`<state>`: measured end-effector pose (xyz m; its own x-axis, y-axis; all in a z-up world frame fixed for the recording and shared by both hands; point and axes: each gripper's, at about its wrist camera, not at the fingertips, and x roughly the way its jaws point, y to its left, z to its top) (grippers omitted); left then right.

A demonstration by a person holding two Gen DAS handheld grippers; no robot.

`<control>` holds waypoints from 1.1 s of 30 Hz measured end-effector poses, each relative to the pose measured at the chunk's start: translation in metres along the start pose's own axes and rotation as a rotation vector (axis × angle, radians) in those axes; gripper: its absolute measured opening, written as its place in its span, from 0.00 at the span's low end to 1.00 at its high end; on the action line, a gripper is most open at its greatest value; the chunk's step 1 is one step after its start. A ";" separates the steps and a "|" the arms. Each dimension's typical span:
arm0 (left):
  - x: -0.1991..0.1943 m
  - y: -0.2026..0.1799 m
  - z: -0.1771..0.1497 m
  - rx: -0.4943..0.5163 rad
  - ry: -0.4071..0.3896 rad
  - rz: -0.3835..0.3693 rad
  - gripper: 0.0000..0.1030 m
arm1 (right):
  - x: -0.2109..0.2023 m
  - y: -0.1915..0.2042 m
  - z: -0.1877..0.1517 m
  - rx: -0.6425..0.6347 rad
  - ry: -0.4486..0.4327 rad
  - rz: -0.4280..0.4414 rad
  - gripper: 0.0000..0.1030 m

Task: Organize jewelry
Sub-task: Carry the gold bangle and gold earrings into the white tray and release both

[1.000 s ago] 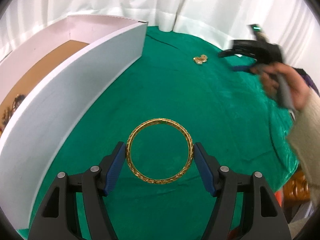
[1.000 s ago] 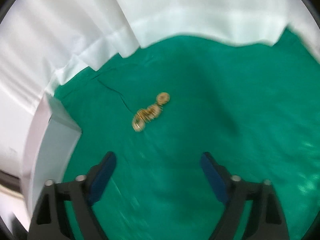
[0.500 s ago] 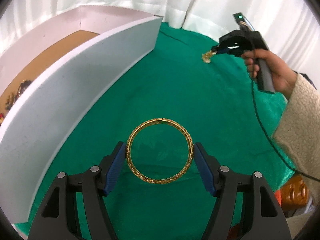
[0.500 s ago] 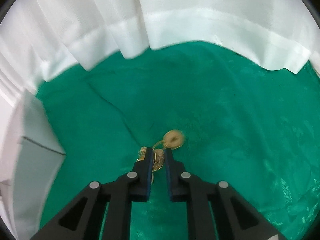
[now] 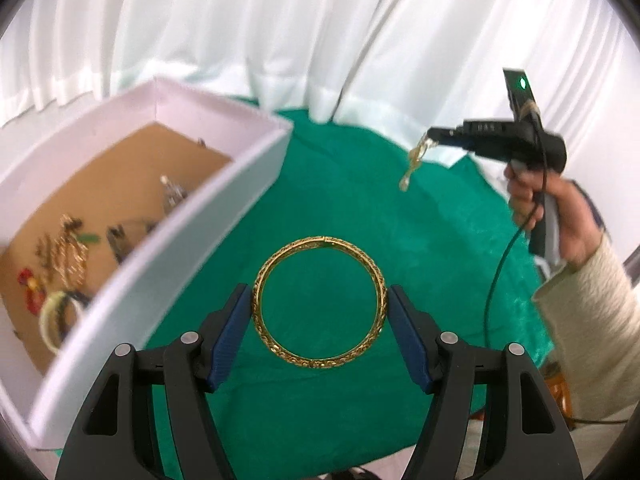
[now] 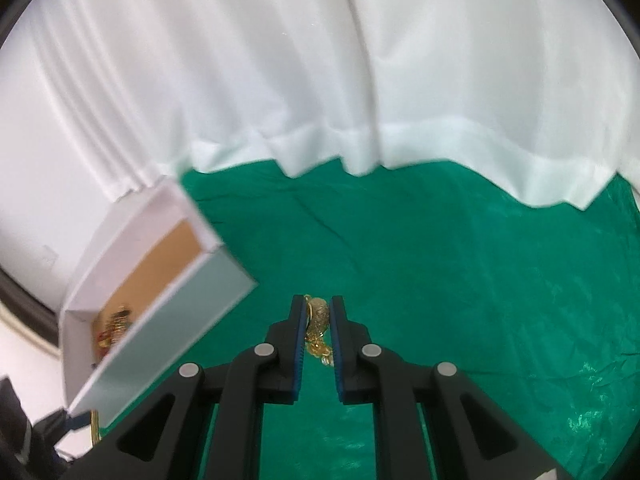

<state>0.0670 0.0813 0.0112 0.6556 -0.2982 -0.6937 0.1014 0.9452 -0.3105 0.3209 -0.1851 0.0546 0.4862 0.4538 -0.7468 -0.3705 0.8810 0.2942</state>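
Observation:
My left gripper [image 5: 319, 300] is shut on a gold bangle [image 5: 320, 302], held level above the green cloth [image 5: 348, 208]. My right gripper [image 6: 317, 304] is shut on a gold earring piece [image 6: 318, 326]; in the left wrist view it [image 5: 430, 136] is raised at the right with the gold piece [image 5: 414, 160] dangling from its tips. The white box [image 5: 168, 240] with a brown floor stands at the left and holds several pieces of jewelry [image 5: 66, 252]. It also shows at the left in the right wrist view [image 6: 168, 300].
White curtains [image 5: 280, 32] hang behind the table. A black cable [image 5: 496, 280] trails from the right gripper's handle. The person's hand and cream sleeve [image 5: 588, 320] fill the right side. The cloth's front edge lies below my left gripper.
My right gripper closed on the gold earring piece and lifted it off the cloth. My left gripper rose with the bangle, so the inside of the box now shows.

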 end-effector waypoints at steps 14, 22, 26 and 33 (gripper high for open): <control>-0.069 0.127 0.056 -0.172 -0.093 0.208 0.68 | -0.001 0.165 0.051 -0.170 -0.066 0.269 0.12; -0.012 0.186 0.039 -0.249 0.032 0.311 0.68 | 0.107 0.219 0.054 -0.239 0.034 0.179 0.12; 0.013 0.201 0.032 -0.283 0.091 0.336 0.68 | 0.166 0.218 0.035 -0.256 0.117 0.120 0.12; 0.025 0.207 0.021 -0.281 0.129 0.418 0.80 | 0.183 0.211 0.008 -0.243 0.148 0.108 0.60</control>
<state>0.1196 0.2719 -0.0565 0.4974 0.0660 -0.8650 -0.3659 0.9201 -0.1402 0.3385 0.0846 -0.0151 0.3200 0.5030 -0.8029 -0.6006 0.7631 0.2386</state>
